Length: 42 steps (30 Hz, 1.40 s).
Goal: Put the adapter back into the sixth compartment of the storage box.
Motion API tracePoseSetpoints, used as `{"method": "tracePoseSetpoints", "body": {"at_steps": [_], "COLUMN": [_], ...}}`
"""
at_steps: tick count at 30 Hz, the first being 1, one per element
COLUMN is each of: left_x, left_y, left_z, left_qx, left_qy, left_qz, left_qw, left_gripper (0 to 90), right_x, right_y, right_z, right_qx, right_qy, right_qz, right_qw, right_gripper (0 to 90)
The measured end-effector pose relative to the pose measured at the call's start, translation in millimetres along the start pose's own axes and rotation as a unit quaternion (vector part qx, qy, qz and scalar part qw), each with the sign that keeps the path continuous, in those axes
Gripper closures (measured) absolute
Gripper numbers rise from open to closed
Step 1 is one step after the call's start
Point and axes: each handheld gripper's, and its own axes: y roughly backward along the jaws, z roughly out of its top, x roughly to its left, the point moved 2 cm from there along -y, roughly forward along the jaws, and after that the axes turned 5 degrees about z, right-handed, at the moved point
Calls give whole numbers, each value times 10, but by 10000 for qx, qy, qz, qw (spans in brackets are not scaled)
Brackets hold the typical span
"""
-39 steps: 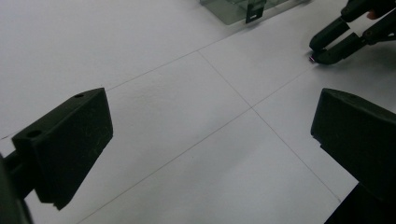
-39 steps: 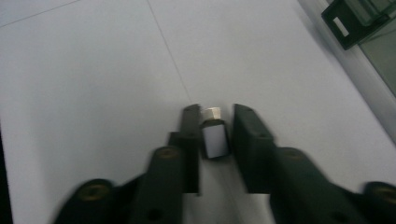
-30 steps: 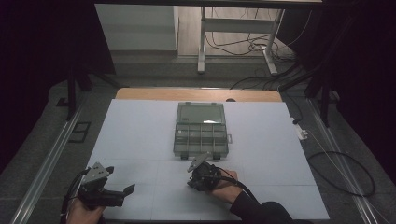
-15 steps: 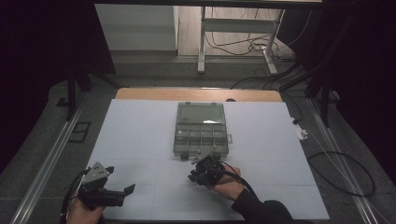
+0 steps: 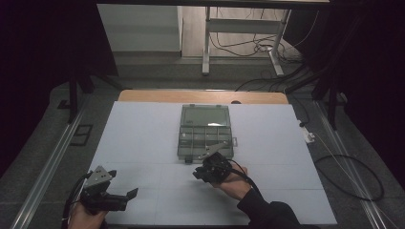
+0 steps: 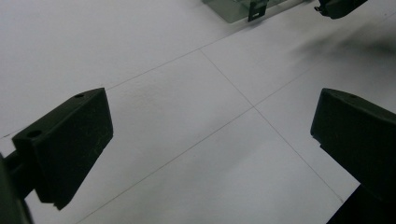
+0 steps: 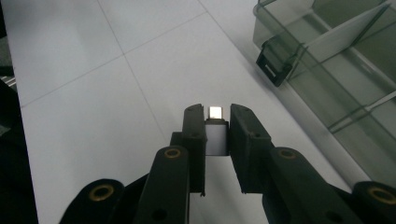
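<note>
White sheeting covers the table [image 5: 143,138], which stands in a dim room with dark cables on the floor beyond it. Pinched between the jaws of the right gripper [image 7: 216,122] is a small grey adapter [image 7: 215,135] with a bright metal plug at its tip; what kind of connector it is cannot be made out. The jaws are clamped against its two sides and the plug end pokes out past them. In the high view the right gripper [image 5: 208,168] sits in a hand just in front of the near edge of a clear compartment box [image 5: 205,131], which lies open at the middle of the table with its lid folded back. From the right gripper view, the box wall [image 7: 303,56] and a black latch [image 7: 272,63] lie close ahead and to one side of the adapter, not touching it. Well apart, at the near left corner of the table, the left gripper [image 5: 107,193] is held low over bare sheeting. Its jaws stand wide apart with nothing between them.
</note>
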Motion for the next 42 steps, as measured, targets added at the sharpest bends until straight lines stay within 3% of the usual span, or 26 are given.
{"method": "tracePoseSetpoints", "body": {"at_steps": [42], "left_x": [10], "left_y": [-6], "left_z": [2], "left_qx": [15], "left_qy": [29], "left_qz": [-2], "left_qw": [10000], "left_gripper": [0], "right_x": [-456], "right_y": [67], "right_z": [271], "right_qx": [-423], "right_qy": [-363], "right_qz": [-450], "right_qw": [9974], "right_gripper": [763]}}
